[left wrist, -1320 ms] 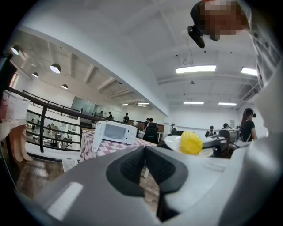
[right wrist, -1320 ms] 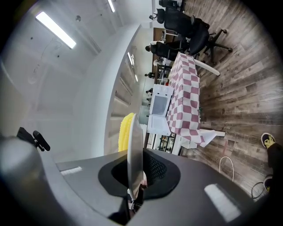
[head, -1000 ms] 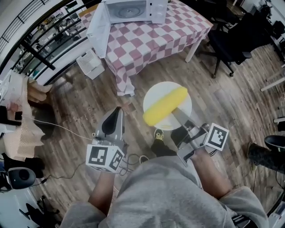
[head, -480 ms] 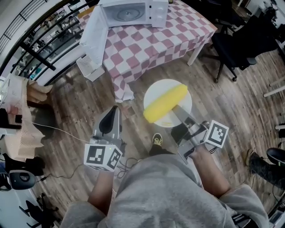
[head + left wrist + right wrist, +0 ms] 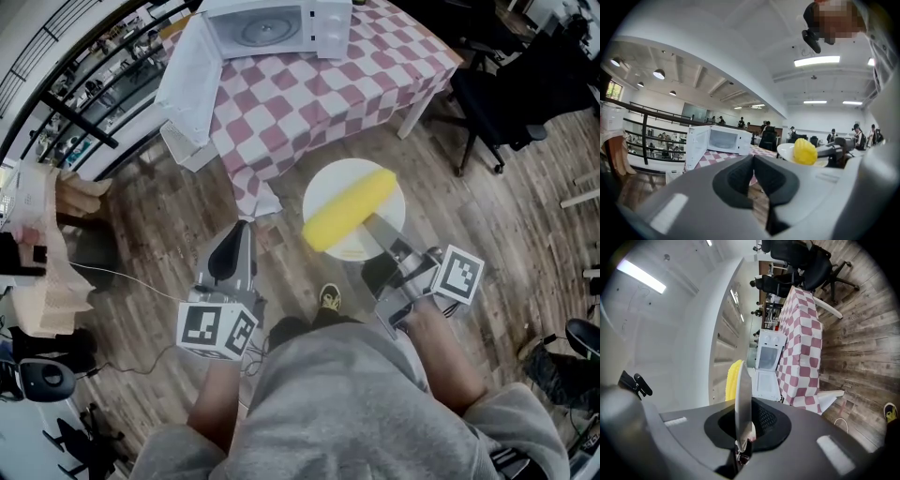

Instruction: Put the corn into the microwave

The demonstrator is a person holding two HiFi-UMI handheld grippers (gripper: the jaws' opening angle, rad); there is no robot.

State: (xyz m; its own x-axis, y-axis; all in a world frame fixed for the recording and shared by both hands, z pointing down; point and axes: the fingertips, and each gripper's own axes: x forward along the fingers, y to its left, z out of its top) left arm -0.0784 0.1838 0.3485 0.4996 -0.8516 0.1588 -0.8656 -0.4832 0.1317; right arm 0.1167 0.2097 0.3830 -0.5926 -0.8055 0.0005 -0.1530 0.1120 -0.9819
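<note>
A yellow corn cob lies on a white plate held level above the wooden floor. My right gripper is shut on the plate's near rim. In the right gripper view the plate stands edge-on between the pads, with the corn behind it. My left gripper is shut and holds nothing; its jaws point toward the white microwave. The microwave sits on a pink-and-white checked table ahead, its door swung open to the left.
Black office chairs stand right of the table. A white basket sits on the floor by the table's left corner. A railing runs along the left, and a thin cable crosses the floor. My shoe shows below the plate.
The table and microwave have drawn nearer in the head view as both grippers travelled toward them. The corn stays on the plate in the right gripper's hold.
</note>
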